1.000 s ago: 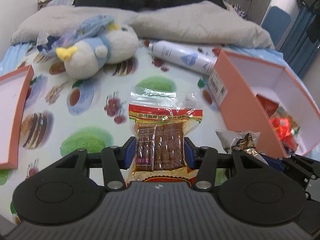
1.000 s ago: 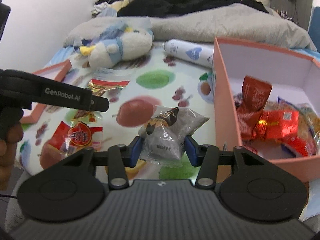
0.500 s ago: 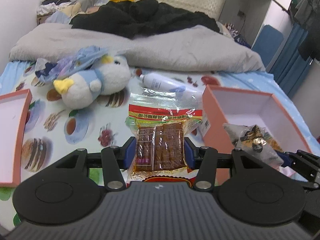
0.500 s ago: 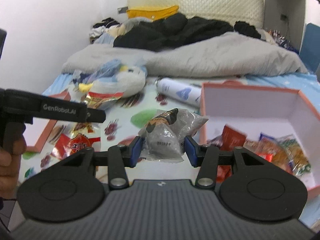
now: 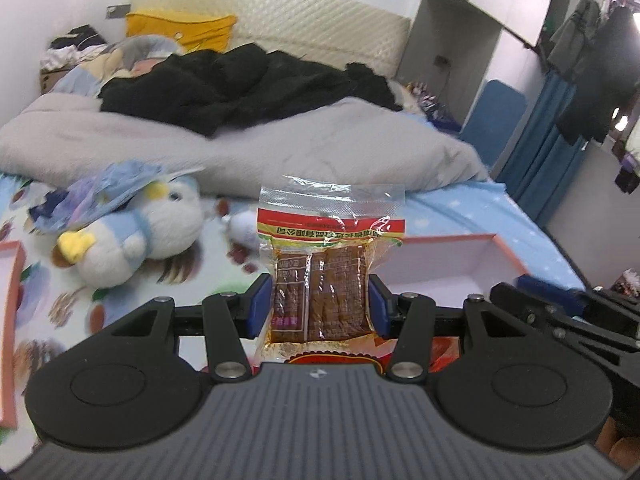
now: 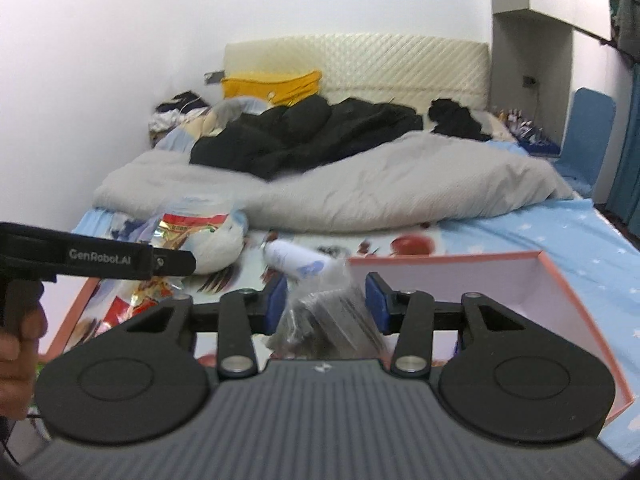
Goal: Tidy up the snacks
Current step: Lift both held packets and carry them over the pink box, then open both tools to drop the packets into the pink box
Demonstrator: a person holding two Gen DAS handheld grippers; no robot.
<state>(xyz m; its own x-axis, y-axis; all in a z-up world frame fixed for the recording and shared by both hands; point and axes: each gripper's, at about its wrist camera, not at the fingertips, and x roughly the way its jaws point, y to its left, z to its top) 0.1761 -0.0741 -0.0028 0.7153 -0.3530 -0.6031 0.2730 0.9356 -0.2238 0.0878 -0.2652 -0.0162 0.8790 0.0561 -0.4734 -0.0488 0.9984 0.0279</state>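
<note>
Left claw (image 5: 319,307): closed on a clear snack packet (image 5: 326,272) with a red and green printed band and two brown slabs inside. The blue pads (image 5: 258,308) press both side edges of the packet, which stands upright between them, its sealed end pointing away from the camera. The packet is held off the bed, just left of the pink box (image 5: 464,264) and in front of it in the left wrist view.

Right claw (image 6: 326,302): its blue pads (image 6: 375,300) stand apart, and a crumpled clear bag (image 6: 332,316) with dark contents sits between them. The bag is blurred. Its right side looks to be against the right pad; the left pad shows a gap. Whether the bag is gripped cannot be determined. The bag is at the near left corner of the pink box (image 6: 560,300).

Pink box: open, white inside, resting on the bed sheet (image 6: 540,232).

Left of the box: a white spray can (image 6: 296,258) lying on its side, and beyond that a white and blue stuffed toy (image 5: 140,232). A flat pink lid (image 5: 10,320) lies well left of the box at the frame edge. Further snack packets (image 6: 136,300) lie on the sheet left of the box, below the left claw's body in the right wrist view.

Behind the box: a grey quilt (image 6: 400,184) with black clothing (image 6: 312,132) piled on it.
</note>
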